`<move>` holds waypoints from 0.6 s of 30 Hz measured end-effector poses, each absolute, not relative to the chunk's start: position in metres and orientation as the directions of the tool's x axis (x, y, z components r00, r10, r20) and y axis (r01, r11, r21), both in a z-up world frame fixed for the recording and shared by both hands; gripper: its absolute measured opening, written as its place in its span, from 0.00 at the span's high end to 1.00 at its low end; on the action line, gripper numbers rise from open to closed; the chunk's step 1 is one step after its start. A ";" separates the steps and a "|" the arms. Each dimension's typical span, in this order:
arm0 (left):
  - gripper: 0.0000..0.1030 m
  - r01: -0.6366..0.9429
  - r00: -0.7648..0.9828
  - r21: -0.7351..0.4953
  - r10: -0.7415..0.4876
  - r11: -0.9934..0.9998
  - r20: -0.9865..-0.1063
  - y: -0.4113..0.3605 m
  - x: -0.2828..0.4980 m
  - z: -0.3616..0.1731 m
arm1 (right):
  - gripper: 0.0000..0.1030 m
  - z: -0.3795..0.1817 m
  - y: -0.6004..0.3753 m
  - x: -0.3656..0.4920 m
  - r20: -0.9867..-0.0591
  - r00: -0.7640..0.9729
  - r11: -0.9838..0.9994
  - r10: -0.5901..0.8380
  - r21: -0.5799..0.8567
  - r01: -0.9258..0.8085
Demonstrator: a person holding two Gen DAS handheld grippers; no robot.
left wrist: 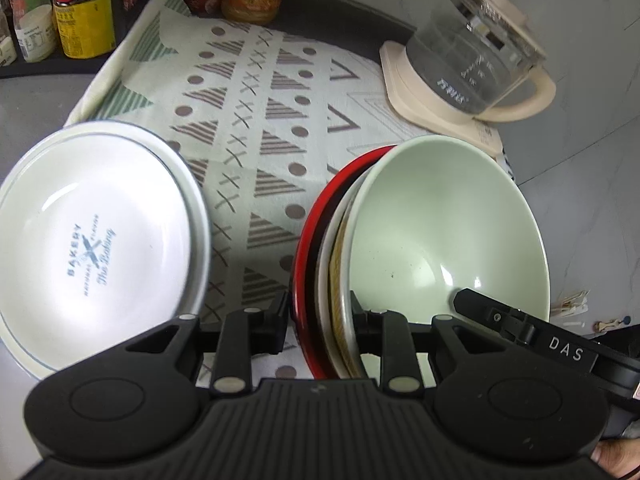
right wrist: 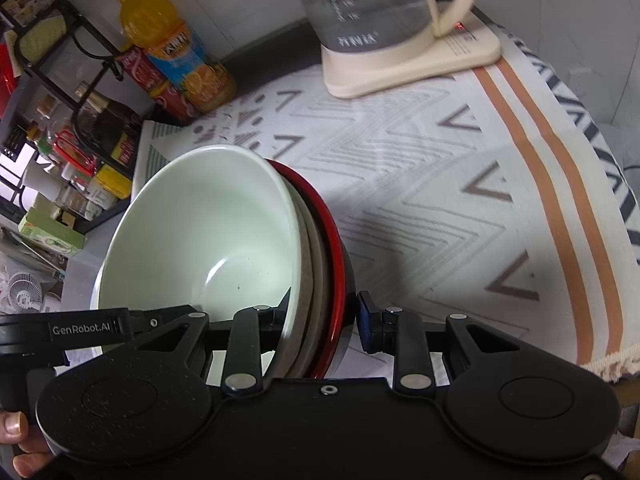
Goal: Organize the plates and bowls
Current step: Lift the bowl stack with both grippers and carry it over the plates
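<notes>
The left hand-held gripper (left wrist: 320,320) was clenched on the near rim of a nested stack of bowls (left wrist: 340,264), one finger outside the red shell, the other inside the top bowl. The right hand-held gripper (right wrist: 320,316) gripped the same stack from the opposite side, its inner finger inside the pale green bowl (right wrist: 200,240) and its blue-padded finger just outside the red bowl (right wrist: 334,264). In each wrist view the other gripper's body showed at the bowl's edge.

The stack was tilted and appeared to be clear of the patterned cloth (left wrist: 256,128) on the desk, held between both grippers. A white plate (left wrist: 96,240) with blue lettering stood just left of the left gripper, apart from the stack.

Judgement: the step in hand was carrying the stack to its place. To do this well, both grips should stay even and the stack be brought level, since the glazed bowls look smooth and liable to slide inside one another. The glass kettle (right wrist: 380,12) on its cream base and the bottles (right wrist: 176,52) at the back should be given a wide berth.

Materials: the bowls were round, glossy and hard, seemingly ceramic, with a cream layer between the green and the red; the cloth was woven and matt.
</notes>
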State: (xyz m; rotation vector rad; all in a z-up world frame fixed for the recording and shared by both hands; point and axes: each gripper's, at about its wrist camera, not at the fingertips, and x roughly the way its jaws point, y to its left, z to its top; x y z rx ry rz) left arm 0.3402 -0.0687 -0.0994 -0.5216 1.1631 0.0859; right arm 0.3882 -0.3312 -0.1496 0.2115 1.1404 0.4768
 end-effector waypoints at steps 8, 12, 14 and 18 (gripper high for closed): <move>0.75 -0.326 0.436 -0.361 -0.199 0.874 -0.877 -0.038 0.334 -0.086 | 0.72 -0.134 -0.307 0.386 -0.806 0.357 0.879 0.471 0.398 -0.261; 0.75 -0.329 0.449 -0.367 -0.198 0.870 -0.871 -0.021 0.329 -0.082 | 0.72 -0.127 -0.291 0.384 -0.804 0.363 0.879 0.472 0.395 -0.269; 0.75 -0.326 0.455 -0.368 -0.196 0.871 -0.869 -0.013 0.325 -0.080 | 0.72 -0.124 -0.282 0.383 -0.802 0.366 0.878 0.472 0.391 -0.276; 0.75 -0.341 0.470 -0.380 -0.194 0.860 -0.861 0.008 0.317 -0.075 | 0.72 -0.117 -0.264 0.379 -0.795 0.378 0.878 0.474 0.391 -0.277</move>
